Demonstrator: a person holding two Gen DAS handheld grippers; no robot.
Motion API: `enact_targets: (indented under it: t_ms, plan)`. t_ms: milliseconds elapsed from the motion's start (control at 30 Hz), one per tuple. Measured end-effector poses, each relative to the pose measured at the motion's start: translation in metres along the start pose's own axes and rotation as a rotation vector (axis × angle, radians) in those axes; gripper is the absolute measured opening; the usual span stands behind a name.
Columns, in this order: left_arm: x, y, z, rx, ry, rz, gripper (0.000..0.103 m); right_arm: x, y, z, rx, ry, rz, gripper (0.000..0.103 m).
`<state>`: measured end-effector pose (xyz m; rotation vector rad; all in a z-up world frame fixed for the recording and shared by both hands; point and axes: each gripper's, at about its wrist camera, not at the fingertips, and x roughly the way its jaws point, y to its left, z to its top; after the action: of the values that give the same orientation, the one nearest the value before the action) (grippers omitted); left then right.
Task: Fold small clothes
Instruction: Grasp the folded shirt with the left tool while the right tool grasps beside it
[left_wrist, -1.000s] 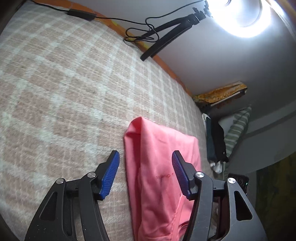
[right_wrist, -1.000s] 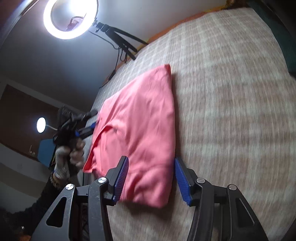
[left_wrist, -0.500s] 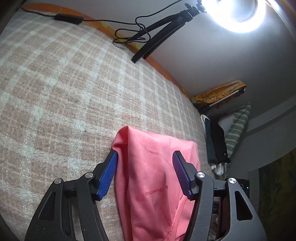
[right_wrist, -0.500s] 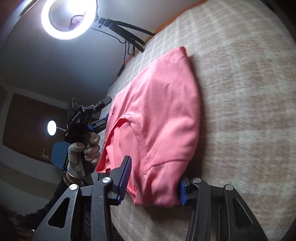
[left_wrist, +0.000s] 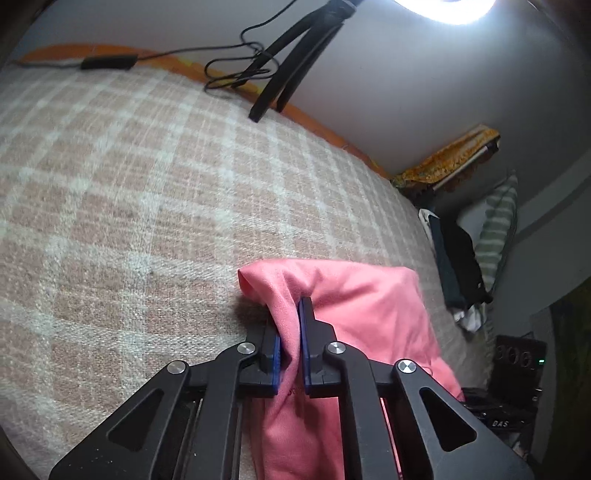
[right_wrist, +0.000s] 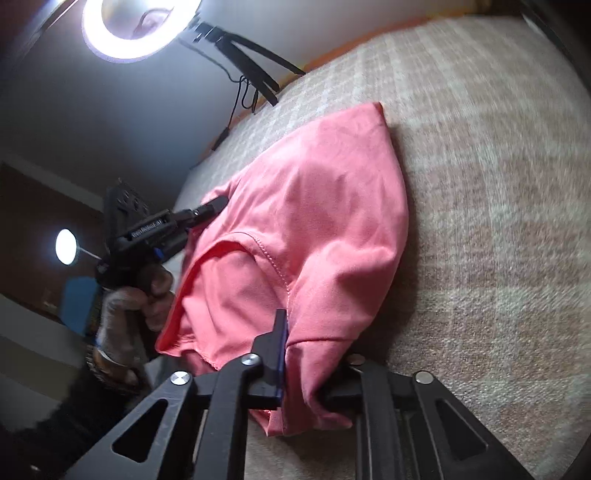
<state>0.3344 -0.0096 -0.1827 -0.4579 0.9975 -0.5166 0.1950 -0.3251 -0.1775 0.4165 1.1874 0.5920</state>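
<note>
A small pink garment (left_wrist: 354, 302) lies partly folded on the checked bed cover (left_wrist: 147, 206). My left gripper (left_wrist: 290, 332) is shut on a bunched fold at the garment's near corner, blue pads pressing the cloth from both sides. In the right wrist view the same pink garment (right_wrist: 314, 229) spreads ahead, and my right gripper (right_wrist: 306, 354) is shut on its near edge; the right finger is hidden under the cloth. The left gripper (right_wrist: 210, 205) also shows in the right wrist view, held at the garment's far side.
A ring light (right_wrist: 136, 26) on a black tripod (left_wrist: 288, 74) with cables stands at the bed's far edge by the wall. Dark and striped clothes (left_wrist: 461, 251) are piled beside the bed. The bed cover (right_wrist: 498, 184) stretches to the right.
Both grippers have moved onto the garment and closed on it; they were open a second ago. The cloth is bunched and lifted slightly at each grip.
</note>
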Motion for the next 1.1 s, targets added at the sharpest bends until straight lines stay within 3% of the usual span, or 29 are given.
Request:
enact_targets:
  t_ms: [267,700,867,900,1100]
  plan:
    - [-0.020,-0.028,-0.001,0.114,-0.069,0.029,0.004,-0.012,0.039,0.003,-0.161,-0.035,-0.187,0.008]
    - [-0.031,-0.103,-0.002,0.294,-0.152,0.000,0.001,-0.070,0.043,-0.005,-0.217,-0.114,-0.255,0.007]
    - [-0.016,-0.096,0.003,0.230,-0.129,-0.001,0.001,-0.067,0.030,-0.010,-0.183,-0.071,-0.235,0.007]
    - [-0.014,-0.088,0.006,0.194,-0.115,-0.001,0.003,-0.064,0.030,-0.011,-0.184,-0.064,-0.239,0.007]
    - [-0.007,-0.039,0.020,0.021,-0.024,-0.033,0.039,-0.054,0.028,-0.014,-0.174,-0.036,-0.226,0.007]
